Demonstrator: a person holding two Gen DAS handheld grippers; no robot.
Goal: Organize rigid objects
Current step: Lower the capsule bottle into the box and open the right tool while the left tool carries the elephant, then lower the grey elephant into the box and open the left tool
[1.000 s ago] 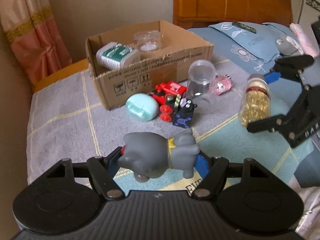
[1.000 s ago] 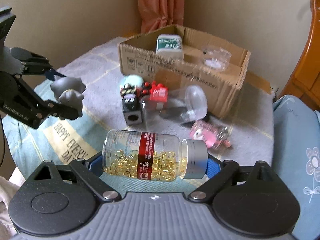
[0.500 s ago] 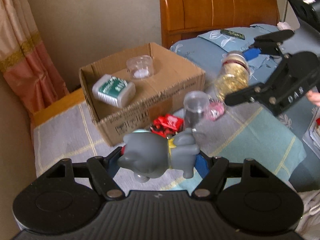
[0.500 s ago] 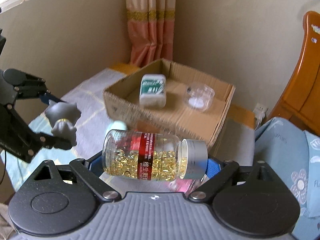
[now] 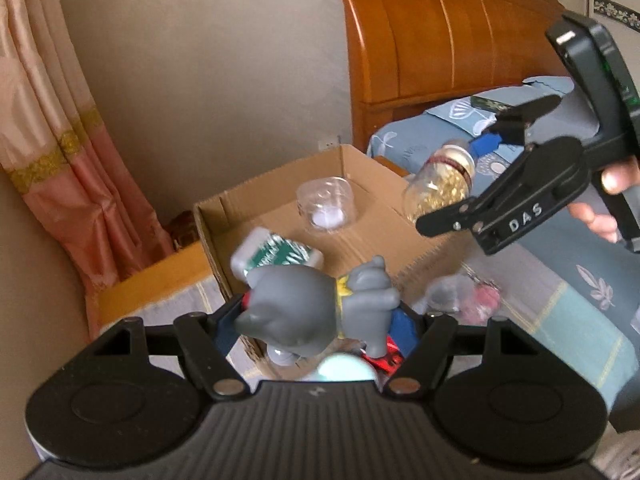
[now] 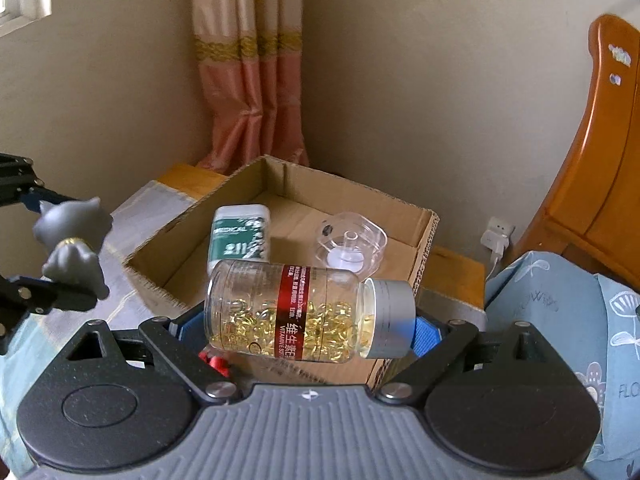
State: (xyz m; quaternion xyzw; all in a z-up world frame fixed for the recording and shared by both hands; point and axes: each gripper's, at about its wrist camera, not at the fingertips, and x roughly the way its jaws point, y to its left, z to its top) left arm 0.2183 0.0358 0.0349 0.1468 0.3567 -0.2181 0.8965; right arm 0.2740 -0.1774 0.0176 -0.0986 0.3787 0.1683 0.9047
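Note:
My left gripper (image 5: 316, 320) is shut on a grey toy figure (image 5: 312, 308) and holds it in the air over the near edge of the open cardboard box (image 5: 212, 220). My right gripper (image 6: 308, 328) is shut on a clear bottle of yellow capsules (image 6: 296, 316) with a silver cap, held sideways above the box's (image 6: 424, 248) near wall. The bottle (image 5: 440, 184) also shows in the left wrist view over the box's right side. Inside the box lie a green and white container (image 6: 240, 236) and a clear plastic jar (image 6: 352, 248).
A red toy (image 5: 384, 356), a mint-green case (image 5: 344, 368), a clear cup and a pink item (image 5: 484, 300) lie on the cloth in front of the box. A wooden headboard (image 5: 440, 40), a blue pillow (image 6: 560, 304) and a pink curtain (image 6: 252, 80) surround the spot.
Both grippers have risen and moved forward with their loads, from over the cloth to over the box. The loose items on the cloth have dropped low in both views.

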